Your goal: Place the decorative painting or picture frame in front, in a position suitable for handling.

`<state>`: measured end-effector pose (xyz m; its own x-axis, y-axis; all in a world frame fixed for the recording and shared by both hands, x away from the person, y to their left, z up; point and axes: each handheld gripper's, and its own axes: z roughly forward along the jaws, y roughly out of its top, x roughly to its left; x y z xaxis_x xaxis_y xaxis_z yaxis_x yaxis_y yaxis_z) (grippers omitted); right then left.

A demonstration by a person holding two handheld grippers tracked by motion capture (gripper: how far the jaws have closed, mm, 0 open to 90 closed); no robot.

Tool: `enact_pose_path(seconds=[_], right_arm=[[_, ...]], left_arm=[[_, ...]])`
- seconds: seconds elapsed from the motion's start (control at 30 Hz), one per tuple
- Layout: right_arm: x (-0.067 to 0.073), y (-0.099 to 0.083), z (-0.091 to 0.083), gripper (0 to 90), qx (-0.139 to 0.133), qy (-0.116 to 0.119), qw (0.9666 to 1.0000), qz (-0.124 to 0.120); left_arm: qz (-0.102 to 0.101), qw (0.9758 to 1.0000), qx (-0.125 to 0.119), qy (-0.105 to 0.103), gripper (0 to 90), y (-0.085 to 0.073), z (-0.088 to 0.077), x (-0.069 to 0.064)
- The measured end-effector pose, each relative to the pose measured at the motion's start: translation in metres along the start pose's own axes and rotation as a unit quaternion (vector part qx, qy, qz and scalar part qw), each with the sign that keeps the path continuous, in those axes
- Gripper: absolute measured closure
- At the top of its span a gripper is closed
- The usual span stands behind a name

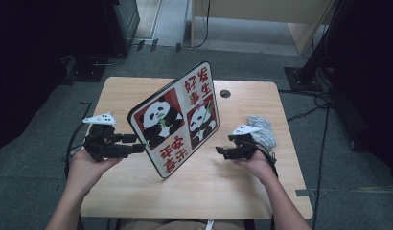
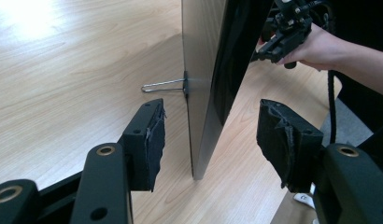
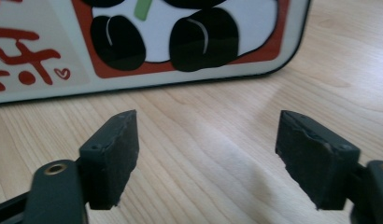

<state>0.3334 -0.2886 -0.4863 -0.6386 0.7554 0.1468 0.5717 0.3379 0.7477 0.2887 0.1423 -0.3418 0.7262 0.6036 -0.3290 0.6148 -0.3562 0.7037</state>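
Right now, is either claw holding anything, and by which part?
Nothing is gripped. The left claw straddles the panda board's edge, pads apart from it; the right claw is open over bare table.

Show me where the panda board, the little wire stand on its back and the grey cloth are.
panda board point(image 1: 173, 120), high view, on the printed front between the two pandas.
wire stand point(image 2: 162, 85), left gripper view, on the wire loop lying on the table.
grey cloth point(image 1: 261, 128), high view, on its crumpled middle.

High view overhead, facing table point(image 1: 137, 91); both gripper views low, close; all share panda board point(image 1: 178, 120).
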Motion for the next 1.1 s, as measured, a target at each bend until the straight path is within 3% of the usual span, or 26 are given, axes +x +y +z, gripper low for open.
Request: enact_pose_path(seconds=[0.2,0.43,0.67,0.8,1.1], right_arm=[[-0.013,0.003,-0.011,29.0,-0.009,-0.002,0.9998,0.016],[-0.027,0.004,-0.028,32.8,-0.02,-0.008,0.9995,0.023],[-0.043,0.0,-0.047,34.4,-0.029,-0.042,0.9978,0.041],[-0.055,-0.003,-0.058,36.2,-0.034,-0.057,0.9963,0.054],[-0.076,-0.009,-0.07,38.6,-0.037,-0.077,0.9934,0.076]], left_arm=[[-0.007,0.9998,-0.008,-0.015,42.7,-0.005,0.003,0.001],[-0.005,0.9999,-0.002,-0.011,44.3,-0.006,0.007,0.001],[0.002,1.0,0.001,0.0,45.1,-0.008,0.015,0.003],[0.003,0.9999,0.002,-0.011,49.6,-0.009,0.017,0.005],[-0.001,0.9999,0.002,-0.014,50.0,-0.01,0.021,0.006]])
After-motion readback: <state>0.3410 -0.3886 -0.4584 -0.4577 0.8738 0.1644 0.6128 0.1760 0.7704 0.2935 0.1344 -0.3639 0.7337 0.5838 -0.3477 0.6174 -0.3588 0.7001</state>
